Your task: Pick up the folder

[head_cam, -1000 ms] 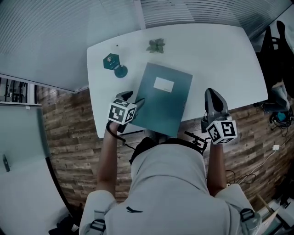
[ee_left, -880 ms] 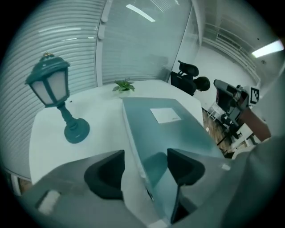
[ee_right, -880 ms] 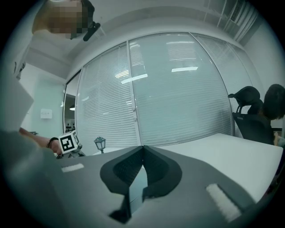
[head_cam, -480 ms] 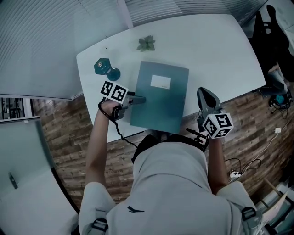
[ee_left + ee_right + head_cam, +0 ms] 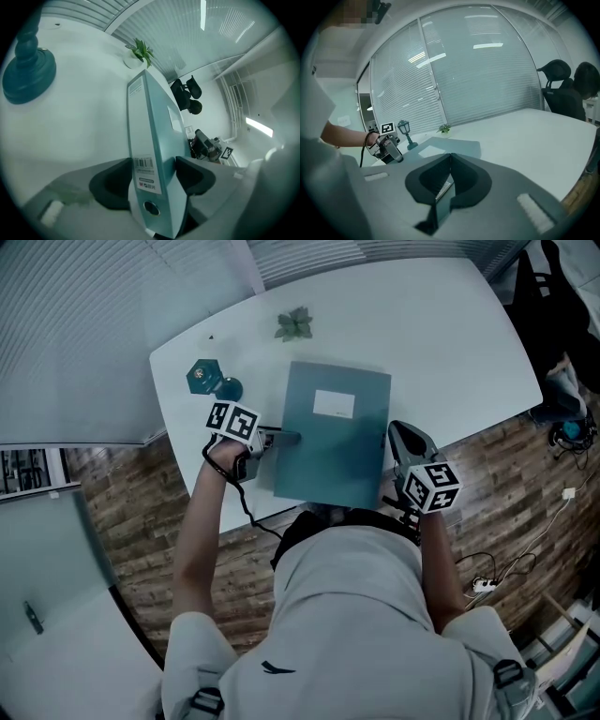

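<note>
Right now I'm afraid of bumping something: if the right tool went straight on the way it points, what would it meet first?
Most likely the folder: it lies flat on the table straight beyond the shut right tool, in line with its tips. How close is hard to judge.

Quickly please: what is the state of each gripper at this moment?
Left gripper: jaws closing on the folder, pads against both sides of its spine.
Right gripper: closed, holding nothing.
</note>
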Motion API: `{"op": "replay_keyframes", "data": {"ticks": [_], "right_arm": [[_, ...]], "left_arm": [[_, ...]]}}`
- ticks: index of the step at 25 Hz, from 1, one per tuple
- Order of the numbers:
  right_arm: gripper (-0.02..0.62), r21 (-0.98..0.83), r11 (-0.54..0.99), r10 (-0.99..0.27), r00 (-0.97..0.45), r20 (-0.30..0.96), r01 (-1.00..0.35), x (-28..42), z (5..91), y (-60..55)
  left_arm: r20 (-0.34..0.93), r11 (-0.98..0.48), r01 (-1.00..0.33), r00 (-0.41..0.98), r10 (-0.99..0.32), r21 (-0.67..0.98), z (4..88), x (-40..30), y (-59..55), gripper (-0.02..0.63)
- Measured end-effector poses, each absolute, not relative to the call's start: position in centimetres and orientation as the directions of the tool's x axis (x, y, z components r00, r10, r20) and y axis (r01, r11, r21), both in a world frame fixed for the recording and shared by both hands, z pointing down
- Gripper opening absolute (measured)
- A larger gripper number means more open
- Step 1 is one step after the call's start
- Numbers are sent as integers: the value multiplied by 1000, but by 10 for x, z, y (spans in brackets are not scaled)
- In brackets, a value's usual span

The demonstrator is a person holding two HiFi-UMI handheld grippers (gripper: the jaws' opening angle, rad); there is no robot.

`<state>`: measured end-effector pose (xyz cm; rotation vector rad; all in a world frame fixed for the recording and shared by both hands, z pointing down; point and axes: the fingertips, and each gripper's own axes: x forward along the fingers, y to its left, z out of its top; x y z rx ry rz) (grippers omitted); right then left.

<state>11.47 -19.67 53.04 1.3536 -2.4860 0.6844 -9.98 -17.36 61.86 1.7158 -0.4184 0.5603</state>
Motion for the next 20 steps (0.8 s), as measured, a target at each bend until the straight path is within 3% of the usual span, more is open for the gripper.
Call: {"op": "replay_keyframes", "data": {"ticks": [5,9,13,16,20], "right_arm": [[38,-328,434,-672,-544,502,-839,126,545,-198],[173,-451,417,-535,-615,580,-789,123,561,-193],[357,-578,357,-307,-677,669,-733,110,586,-176],[433,-670,289,-198,-727,657,-684,96,596,-169],[459,-711,225,-141,-745,652,-666,79,605,-174]], "left_arm": [[562,-211,-545,826,30,812,618,-101,-172,305],[555,-209,-538,832,25,816,617,-101,-172,302],[547,-210,-532,837,19,820,618,-102,-173,299],[542,-207,-528,840,14,823,618,-102,-173,298],[535,-206,-522,845,13,828,617,-102,-173,296]]}}
